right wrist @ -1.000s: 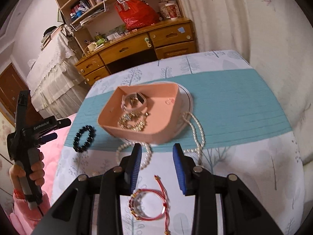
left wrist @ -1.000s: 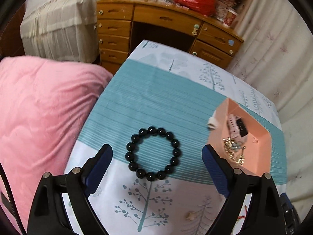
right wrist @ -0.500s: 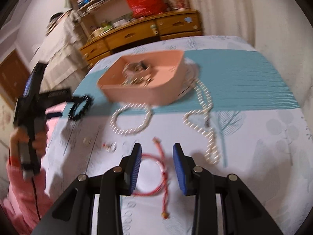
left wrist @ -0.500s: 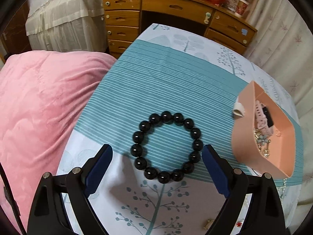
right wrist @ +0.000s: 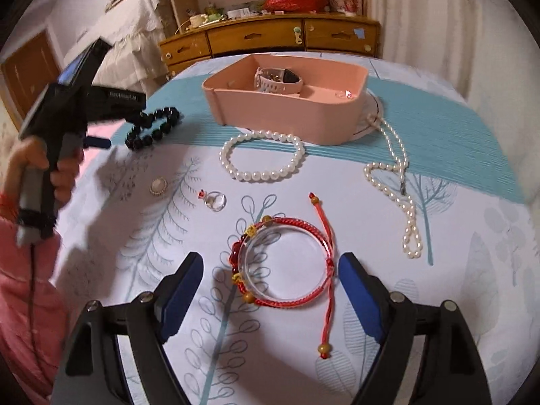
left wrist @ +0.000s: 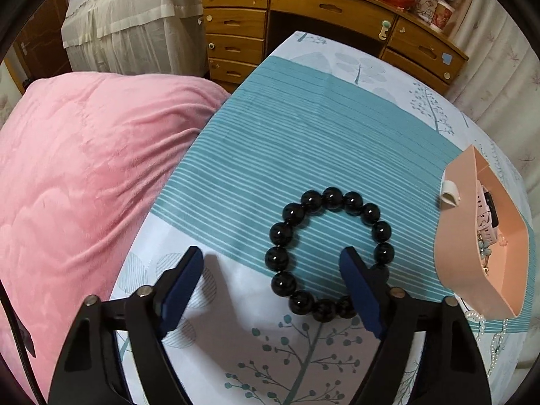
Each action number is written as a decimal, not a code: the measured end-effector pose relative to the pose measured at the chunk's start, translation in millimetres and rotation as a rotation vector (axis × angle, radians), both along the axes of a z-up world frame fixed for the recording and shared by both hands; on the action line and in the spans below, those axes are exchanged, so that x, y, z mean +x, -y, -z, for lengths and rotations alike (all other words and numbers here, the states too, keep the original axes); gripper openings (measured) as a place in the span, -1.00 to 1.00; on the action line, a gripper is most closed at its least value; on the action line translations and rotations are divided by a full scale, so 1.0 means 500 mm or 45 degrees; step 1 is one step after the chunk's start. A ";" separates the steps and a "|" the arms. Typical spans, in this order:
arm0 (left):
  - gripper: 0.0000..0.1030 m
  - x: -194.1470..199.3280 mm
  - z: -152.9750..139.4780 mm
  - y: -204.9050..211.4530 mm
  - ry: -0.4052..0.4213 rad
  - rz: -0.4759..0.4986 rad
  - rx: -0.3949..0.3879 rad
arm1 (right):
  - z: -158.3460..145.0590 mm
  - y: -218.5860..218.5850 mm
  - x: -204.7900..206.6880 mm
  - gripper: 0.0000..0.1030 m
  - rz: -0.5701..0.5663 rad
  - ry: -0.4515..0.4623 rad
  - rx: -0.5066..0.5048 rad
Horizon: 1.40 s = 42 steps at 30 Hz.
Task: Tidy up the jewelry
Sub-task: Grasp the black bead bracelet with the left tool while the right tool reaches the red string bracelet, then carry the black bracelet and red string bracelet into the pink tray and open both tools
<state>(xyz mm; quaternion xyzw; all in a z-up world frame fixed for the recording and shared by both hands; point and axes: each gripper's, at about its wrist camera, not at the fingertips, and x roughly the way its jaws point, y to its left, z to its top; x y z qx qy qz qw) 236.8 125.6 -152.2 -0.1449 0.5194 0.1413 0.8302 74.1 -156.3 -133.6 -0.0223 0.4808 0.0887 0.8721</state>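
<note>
Left gripper point(left wrist: 271, 276), jaws wide apart, straddles the black glossy round-bead bracelet point(left wrist: 329, 253)'s near left arc; beads look hard, slippery, loosely strung—pinch across that strand.

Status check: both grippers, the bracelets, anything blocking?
Left gripper open, jaws straddling black bead bracelet's near side. Right gripper open over red cord bracelet ringing a clear bangle. Neither grasped. Pink plastic tray path unobstructed.
</note>
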 end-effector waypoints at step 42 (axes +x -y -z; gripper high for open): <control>-0.75 -0.069 -0.231 0.059 0.397 0.251 -0.049 | -0.121 0.036 0.045 0.26 -0.015 0.167 -0.007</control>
